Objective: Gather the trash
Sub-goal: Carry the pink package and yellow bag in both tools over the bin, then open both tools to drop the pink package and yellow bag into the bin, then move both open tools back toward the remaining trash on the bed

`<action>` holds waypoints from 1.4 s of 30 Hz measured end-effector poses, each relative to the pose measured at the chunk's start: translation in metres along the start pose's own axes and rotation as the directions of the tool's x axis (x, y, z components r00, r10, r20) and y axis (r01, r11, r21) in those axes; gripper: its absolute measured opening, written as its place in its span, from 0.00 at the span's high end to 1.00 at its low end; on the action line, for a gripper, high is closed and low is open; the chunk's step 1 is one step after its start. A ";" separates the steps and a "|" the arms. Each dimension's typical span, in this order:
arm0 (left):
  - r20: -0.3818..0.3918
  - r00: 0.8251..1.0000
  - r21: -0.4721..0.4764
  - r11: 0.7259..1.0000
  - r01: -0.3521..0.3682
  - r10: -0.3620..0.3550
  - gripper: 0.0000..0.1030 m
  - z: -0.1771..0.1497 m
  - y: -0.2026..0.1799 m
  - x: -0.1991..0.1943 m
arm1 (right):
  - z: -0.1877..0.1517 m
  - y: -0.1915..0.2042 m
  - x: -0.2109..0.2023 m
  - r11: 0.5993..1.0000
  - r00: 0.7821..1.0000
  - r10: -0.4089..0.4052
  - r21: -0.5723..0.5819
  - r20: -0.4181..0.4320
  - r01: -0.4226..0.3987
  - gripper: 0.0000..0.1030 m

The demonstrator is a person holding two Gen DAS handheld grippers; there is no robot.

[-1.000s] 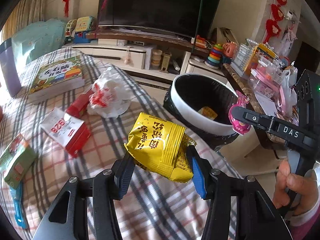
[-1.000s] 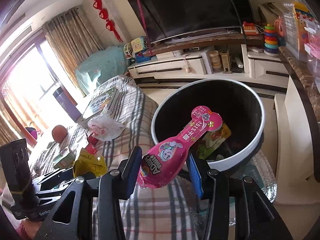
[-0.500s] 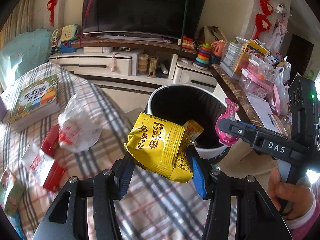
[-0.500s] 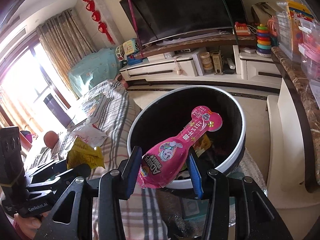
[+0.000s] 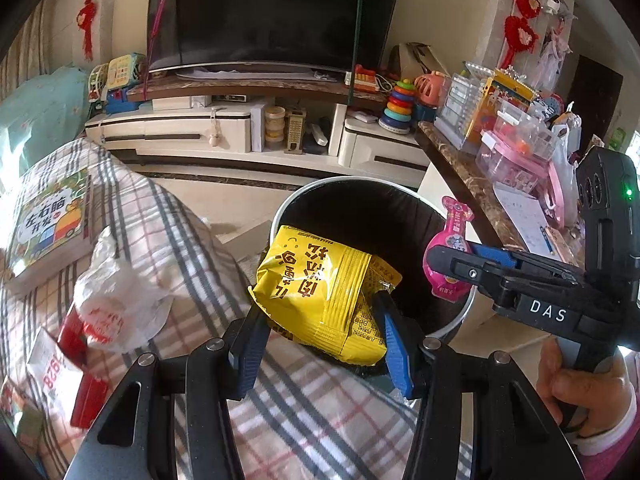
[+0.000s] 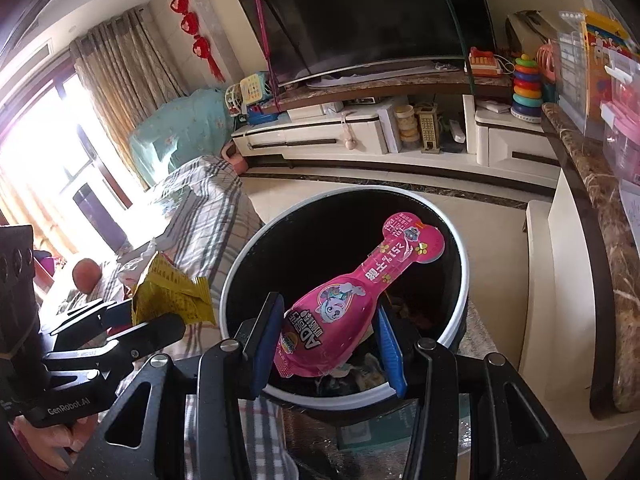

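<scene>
Now | left gripper [image 5: 320, 346] grips yellow packet [image 5: 320, 284] | right gripper [image 6: 326, 344] grips pink pouch [image 6: 352, 304] | bin [image 6: 460, 276] below

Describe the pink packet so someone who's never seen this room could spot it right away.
Find the round black trash bin with the white rim, beside the plaid-covered surface. Above its opening the right gripper clamps the pink packet: bottle-shaped, cartoon-printed, unlike the crinkled yellow bag beside it.

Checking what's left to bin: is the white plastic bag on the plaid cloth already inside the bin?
No, the white plastic bag lies on the plaid cloth, beside the bin.
</scene>
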State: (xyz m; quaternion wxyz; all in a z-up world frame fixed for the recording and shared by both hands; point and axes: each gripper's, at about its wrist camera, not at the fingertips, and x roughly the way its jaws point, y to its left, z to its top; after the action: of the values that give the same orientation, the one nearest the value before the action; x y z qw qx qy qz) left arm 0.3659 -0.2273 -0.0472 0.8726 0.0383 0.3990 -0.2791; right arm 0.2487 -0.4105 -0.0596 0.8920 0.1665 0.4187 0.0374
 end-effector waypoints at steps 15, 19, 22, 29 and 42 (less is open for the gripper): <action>-0.040 0.999 0.042 0.999 -0.003 0.005 0.47 0.027 -0.012 0.040 | 0.013 -0.012 0.016 0.999 0.999 -0.028 -0.025 -0.043 0.027 0.55; -0.046 0.999 0.039 0.999 -0.024 0.026 0.42 0.030 -0.012 0.044 | 0.014 -0.016 0.017 1.000 0.999 -0.014 -0.012 -0.049 0.013 0.53; -0.040 0.998 0.030 0.999 -0.037 0.039 0.38 0.027 -0.009 0.043 | 0.014 -0.020 0.015 1.000 0.999 -0.007 0.002 -0.040 0.007 0.47; -0.025 0.998 -0.021 0.998 -0.053 0.053 0.34 0.001 0.002 0.019 | 0.010 -0.018 0.003 1.000 1.000 0.002 0.026 -0.012 -0.002 0.36; -0.036 0.996 -0.181 0.979 -0.091 0.086 0.31 -0.071 0.039 -0.045 | -0.023 0.041 -0.015 0.996 0.995 0.091 0.001 0.039 -0.091 0.14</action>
State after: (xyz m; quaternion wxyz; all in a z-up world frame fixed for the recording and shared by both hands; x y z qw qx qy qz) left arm 0.3141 -0.1536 -0.0687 0.8783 -0.0202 0.4328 -0.2020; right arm 0.2248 -0.3694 -0.0487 0.8971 0.1874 0.3931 0.0743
